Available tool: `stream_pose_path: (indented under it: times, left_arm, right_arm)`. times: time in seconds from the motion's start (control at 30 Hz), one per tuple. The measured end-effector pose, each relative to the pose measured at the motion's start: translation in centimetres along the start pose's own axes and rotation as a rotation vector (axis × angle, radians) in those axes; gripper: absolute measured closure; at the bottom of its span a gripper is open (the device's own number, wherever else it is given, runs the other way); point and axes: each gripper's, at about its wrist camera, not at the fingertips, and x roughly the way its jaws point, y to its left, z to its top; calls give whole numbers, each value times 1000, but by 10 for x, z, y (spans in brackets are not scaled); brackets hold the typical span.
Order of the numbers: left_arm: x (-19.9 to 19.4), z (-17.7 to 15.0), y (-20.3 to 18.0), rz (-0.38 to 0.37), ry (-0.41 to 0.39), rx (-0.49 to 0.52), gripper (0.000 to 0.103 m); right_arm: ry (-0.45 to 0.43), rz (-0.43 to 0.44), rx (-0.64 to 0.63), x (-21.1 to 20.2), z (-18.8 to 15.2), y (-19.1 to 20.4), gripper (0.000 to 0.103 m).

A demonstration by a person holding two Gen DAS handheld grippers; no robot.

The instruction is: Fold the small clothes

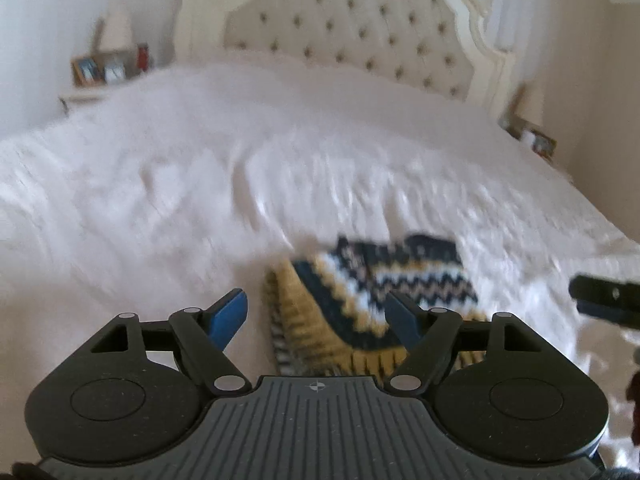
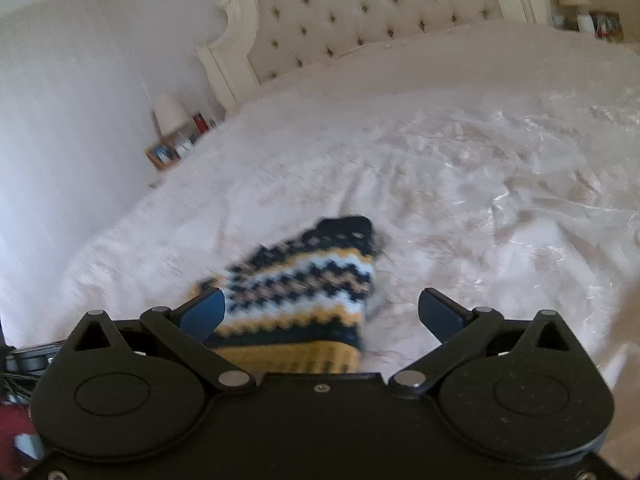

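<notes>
A small knitted garment [image 1: 360, 300] in navy, white and mustard zigzag stripes lies on the white bedspread [image 1: 200, 184], partly folded, with a ribbed mustard edge nearest me. My left gripper [image 1: 318, 314] is open just above its near edge, holding nothing. The garment also shows in the right wrist view [image 2: 304, 292]. My right gripper [image 2: 324, 314] is open over its near end, its left finger beside the cloth. The right gripper's tip [image 1: 604, 298] shows at the right edge of the left wrist view. Both views are motion-blurred.
A tufted cream headboard [image 1: 352, 24] stands at the far end of the bed. A nightstand with a lamp and frames [image 1: 104, 64] sits far left, another [image 1: 532, 136] far right. The bedspread [image 2: 460, 184] spreads wide around the garment.
</notes>
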Motion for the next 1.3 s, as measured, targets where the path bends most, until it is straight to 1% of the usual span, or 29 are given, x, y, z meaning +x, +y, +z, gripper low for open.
stream_pose_path:
  times: [0.07, 0.13, 0.23, 0.3, 0.4, 0.43, 0.47, 0.5, 0.6, 0.7, 0.8, 0.97, 1.3]
  left_arm:
    - [-15, 9, -6, 48, -9, 17, 28]
    - [-27, 14, -12, 90, -22, 50, 28]
    - [-40, 15, -24, 131, -27, 102, 28]
    - [-42, 12, -30, 160, -14, 124, 28]
    - [-39, 4, -35, 217, 23, 137, 28]
    - [-37, 1, -36, 226, 36, 139, 28]
    - [-34, -1, -36, 226, 53, 140, 28]
    - [-31, -4, -35, 215, 77, 135, 28]
    - [-19, -13, -29, 167, 168, 91, 28]
    - [-9, -25, -25, 154, 229, 61, 29]
    - [-1, -34, -23, 177, 262, 60, 29]
    - [9, -45, -18, 191, 311, 49, 29]
    - [13, -57, -16, 192, 352, 41, 29]
  right_arm:
    - [-7, 25, 2, -9, 3, 6, 1]
    - [-15, 31, -15, -18, 1, 14, 1]
    - [-19, -9, -76, -27, -4, 29, 1]
    - [-19, -64, -114, -32, -8, 37, 1]
    - [-25, -212, -162, -35, -18, 48, 1]
    - [-26, -264, -178, -35, -21, 51, 1]
    - [-21, -294, -191, -33, -24, 53, 1]
    - [-12, -293, -193, -32, -26, 52, 1]
    - [50, -221, -140, -27, -29, 45, 1]
    - [98, -216, -106, -21, -36, 42, 1]
    - [124, -239, -116, -14, -43, 41, 1]
    - [155, -274, -152, -9, -55, 45, 1]
    - [205, -277, -127, -2, -62, 40, 1]
